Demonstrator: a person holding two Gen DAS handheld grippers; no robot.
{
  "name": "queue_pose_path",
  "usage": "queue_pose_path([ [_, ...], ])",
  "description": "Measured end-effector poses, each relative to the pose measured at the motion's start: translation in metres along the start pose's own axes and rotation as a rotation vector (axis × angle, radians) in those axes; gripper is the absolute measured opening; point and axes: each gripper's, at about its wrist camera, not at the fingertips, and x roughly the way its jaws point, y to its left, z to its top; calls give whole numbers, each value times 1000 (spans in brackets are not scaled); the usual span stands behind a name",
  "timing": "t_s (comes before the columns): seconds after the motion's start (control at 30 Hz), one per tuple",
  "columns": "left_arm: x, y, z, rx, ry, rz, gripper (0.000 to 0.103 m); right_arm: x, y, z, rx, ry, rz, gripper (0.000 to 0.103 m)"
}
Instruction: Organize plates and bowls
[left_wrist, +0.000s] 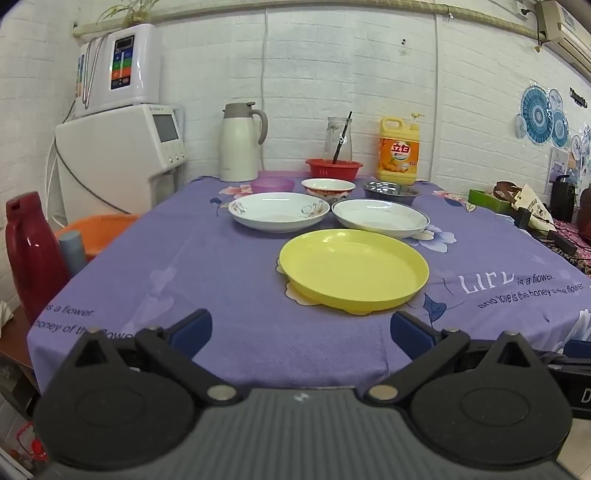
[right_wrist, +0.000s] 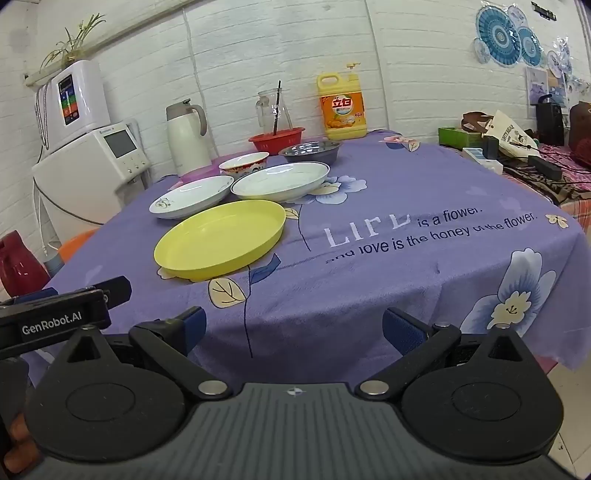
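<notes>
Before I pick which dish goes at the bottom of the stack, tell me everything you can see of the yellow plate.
The yellow plate is round, pale yellow and looks like matte plastic, with a flat bottom and a low raised rim. It is empty and looks clean. It lies flat and right side up on the purple flowered tablecloth, nearest the table's front edge, in front of the two white plates and apart from them. Nothing rests on it or touches it except the cloth beneath; both grippers are short of it.
</notes>
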Motion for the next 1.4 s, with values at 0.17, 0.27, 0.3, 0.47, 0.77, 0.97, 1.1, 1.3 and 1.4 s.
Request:
queue_pose_path([
  [0.17, 1, -4, 0, 13, -3, 7, 103, 1, -2, 0, 2, 3, 4, 103],
  [0.27, 2, -4, -2, 8, -4, 3, 103, 2, -1, -1, 0, 2, 2, 103],
  [0.3, 1, -3, -1, 5, -2, 2, 103, 2, -1, -1, -1, 1, 2, 103],
  [0.47, -3, 0, 2, 0, -4, -3, 103, 1, 3, -5, 10, 10, 9, 103],
  [0.77, -3, -3, 2, 1, -1, -13, 103, 5, -3, -2, 15, 25, 15, 103],
  [0.97, -2, -3, 1, 0, 5, -15, 103, 6, -2, -3, 17, 34, 20, 103],
  [1.1, -2, -3, 1, 2, 8, -13, 103, 8, -1, -4, 14, 41, 23, 103],
  [1.3, -1, -3, 0, 3, 11, -15, 103, 9, 1, -4, 12, 49, 25, 103],
  [1.4, -1, -3, -1, 2, 14, -14, 103, 9, 2, -5, 10, 53, 27, 103],
])
